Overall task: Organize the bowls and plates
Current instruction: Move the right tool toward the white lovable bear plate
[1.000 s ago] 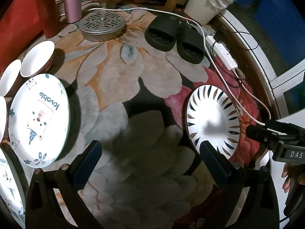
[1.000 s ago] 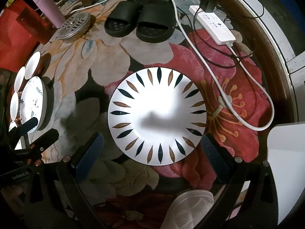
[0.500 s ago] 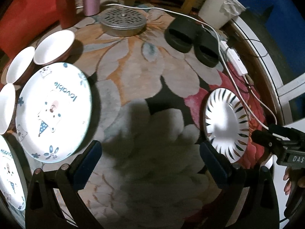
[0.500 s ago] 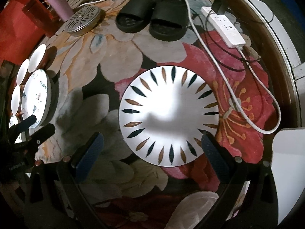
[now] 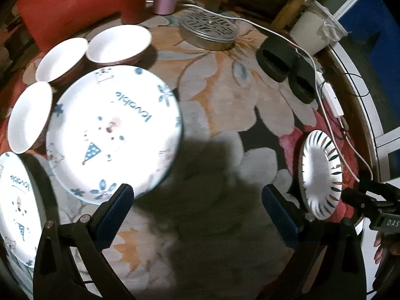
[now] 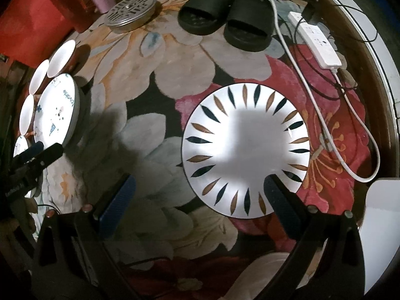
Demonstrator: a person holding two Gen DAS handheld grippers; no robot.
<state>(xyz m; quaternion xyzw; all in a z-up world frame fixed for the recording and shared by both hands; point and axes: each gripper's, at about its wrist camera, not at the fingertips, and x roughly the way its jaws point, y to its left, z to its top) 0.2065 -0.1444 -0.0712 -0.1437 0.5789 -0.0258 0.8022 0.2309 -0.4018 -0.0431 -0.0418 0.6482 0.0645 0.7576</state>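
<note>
My left hand-held gripper (image 5: pixel 197 207) and my right hand-held gripper (image 6: pixel 200 195) both gape wide and empty above the floral rug (image 6: pixel 155 135), the leaf-rimmed plate (image 6: pixel 246 150) lying just beyond my right fingertips at centre frame, the bear plate (image 5: pixel 113 130) and three white bowls (image 5: pixel 118 43) farther off at left.

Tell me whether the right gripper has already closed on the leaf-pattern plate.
No, the right gripper is open, its fingers spread wide above the leaf-pattern plate.
</note>
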